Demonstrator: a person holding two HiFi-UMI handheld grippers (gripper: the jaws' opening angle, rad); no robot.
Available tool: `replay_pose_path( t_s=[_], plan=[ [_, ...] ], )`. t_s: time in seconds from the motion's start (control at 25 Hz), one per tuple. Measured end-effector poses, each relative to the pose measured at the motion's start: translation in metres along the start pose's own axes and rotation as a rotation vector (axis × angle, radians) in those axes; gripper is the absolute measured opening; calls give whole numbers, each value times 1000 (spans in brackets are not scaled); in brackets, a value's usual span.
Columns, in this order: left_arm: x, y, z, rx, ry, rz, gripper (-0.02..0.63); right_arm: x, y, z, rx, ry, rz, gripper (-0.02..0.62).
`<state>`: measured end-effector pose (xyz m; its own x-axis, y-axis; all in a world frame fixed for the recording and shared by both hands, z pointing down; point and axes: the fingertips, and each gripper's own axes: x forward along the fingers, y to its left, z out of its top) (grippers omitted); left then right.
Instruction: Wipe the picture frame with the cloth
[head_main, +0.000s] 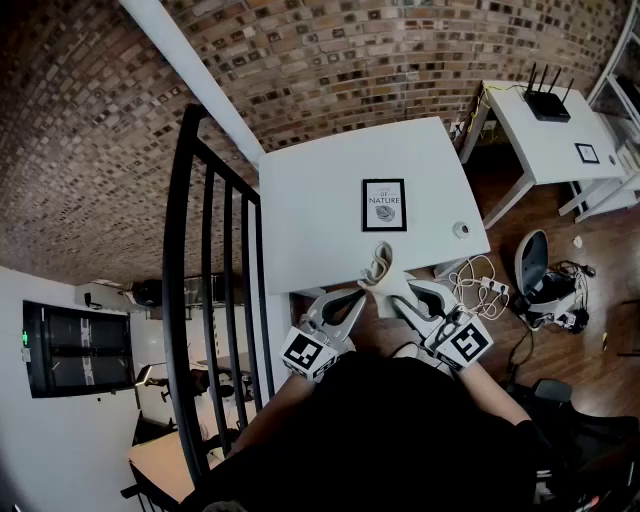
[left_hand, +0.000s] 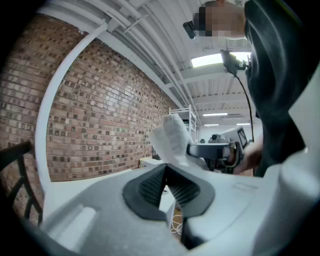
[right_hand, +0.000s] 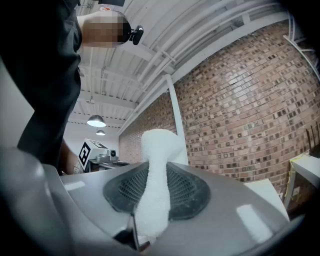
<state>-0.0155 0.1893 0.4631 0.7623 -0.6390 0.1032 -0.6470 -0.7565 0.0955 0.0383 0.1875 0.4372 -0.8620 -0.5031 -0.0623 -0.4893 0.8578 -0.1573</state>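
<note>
The right hand-held gripper (head_main: 397, 288) pinches the cloth (head_main: 380, 264) just off the surface's (head_main: 300, 200) near edge, and the left hand-held gripper (head_main: 363, 288) nips its other end. The picture frame (head_main: 384, 205) lies flat right of centre. Wiping seems not yet begun; next the cloth needs carrying forward onto it.

Fluffy white cloth (right_hand: 152, 185), smooth matt table (head_main: 320, 200), rough brick wall (head_main: 350, 60).

A white table (head_main: 320, 200) lies just ahead of the left tongs (head_main: 360, 288) and the right tongs (head_main: 395, 288), 1 black railing (head_main: 175, 300) stands left of the left tongs, pale cables (head_main: 478, 285) lie beside the right tongs, and farther right a 2nd white table (head_main: 545, 145) bears a black router (head_main: 547, 102).
</note>
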Motion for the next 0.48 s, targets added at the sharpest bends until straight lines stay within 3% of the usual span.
replay_pose_path(
  t_s=[0.28, 0.48],
  plan=[
    [22, 0, -4, -11, 0, -2, 0, -11, -32, -18, -15, 1, -32, 106],
    [37, 37, -10, -29, 6, -17, 0, 15, -56, -12, 14, -25, -57, 106]
  ],
)
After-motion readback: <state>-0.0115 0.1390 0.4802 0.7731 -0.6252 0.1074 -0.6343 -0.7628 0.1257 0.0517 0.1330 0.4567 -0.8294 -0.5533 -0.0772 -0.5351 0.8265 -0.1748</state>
